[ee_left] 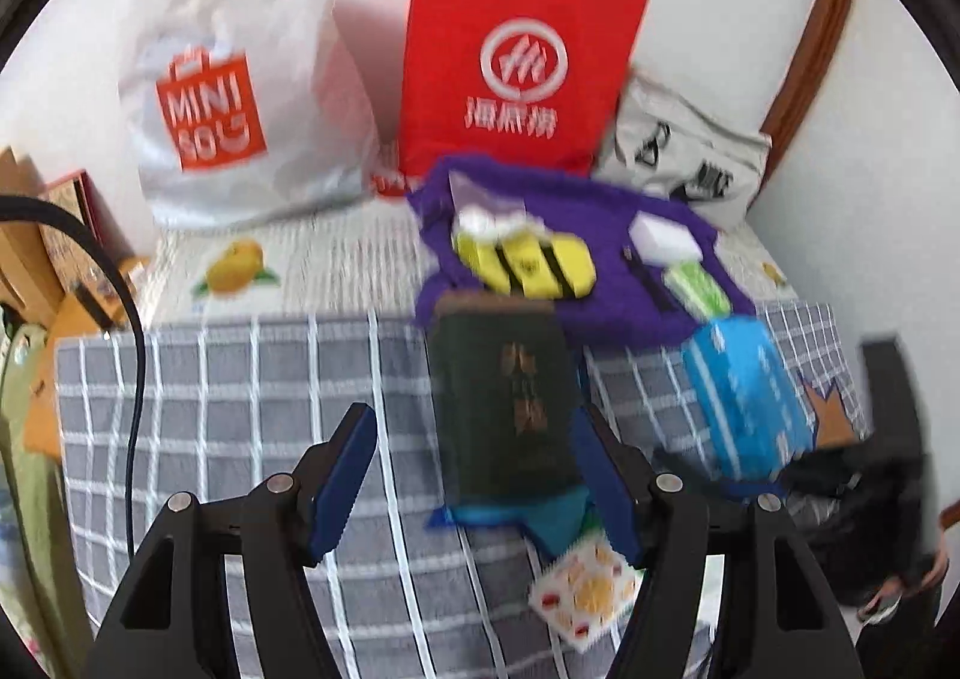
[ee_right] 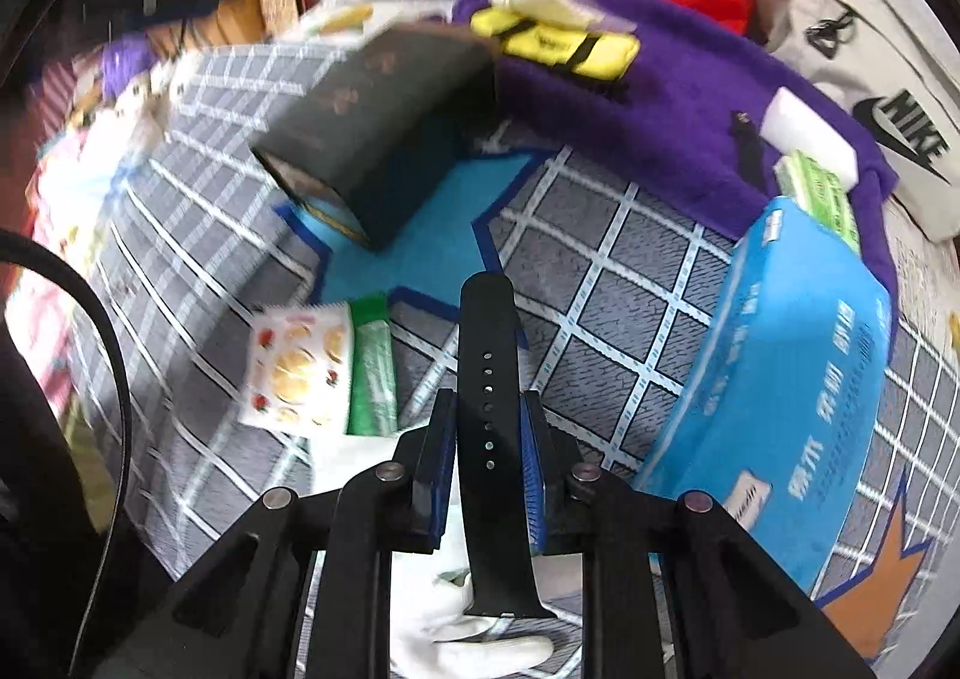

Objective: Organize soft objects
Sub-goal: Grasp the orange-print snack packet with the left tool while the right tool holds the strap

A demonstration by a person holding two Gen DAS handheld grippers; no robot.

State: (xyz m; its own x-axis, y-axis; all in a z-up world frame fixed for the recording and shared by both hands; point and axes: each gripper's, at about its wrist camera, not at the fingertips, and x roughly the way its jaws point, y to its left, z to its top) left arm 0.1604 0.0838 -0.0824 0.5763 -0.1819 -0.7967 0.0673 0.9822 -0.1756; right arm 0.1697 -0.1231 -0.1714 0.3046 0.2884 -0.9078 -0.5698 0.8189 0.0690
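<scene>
My right gripper [ee_right: 487, 421] is shut on a black watch strap [ee_right: 489, 373], which sticks up and forward between the fingers above the checked bedspread [ee_right: 600, 259]. My left gripper [ee_left: 474, 475] is open; a dark green box [ee_left: 510, 397] lies partly between its fingers, close against the right finger. The same box [ee_right: 378, 138] shows in the right wrist view, resting on a blue star patch [ee_right: 420, 253]. A purple fluffy cloth [ee_left: 600, 283] lies behind, carrying a yellow-and-black pouch [ee_left: 528, 265], a white block [ee_left: 666, 238] and a green packet [ee_left: 699, 292].
A blue tissue pack [ee_left: 750, 409] lies at the right. A fruit-print sachet [ee_right: 300, 367] and green sachet [ee_right: 372, 373] lie near the strap. A red paper bag [ee_left: 516, 60], white Miniso bag [ee_left: 234, 78] and grey Nike bag [ee_left: 684, 162] stand by the wall. Cardboard boxes [ee_left: 36, 259] are left.
</scene>
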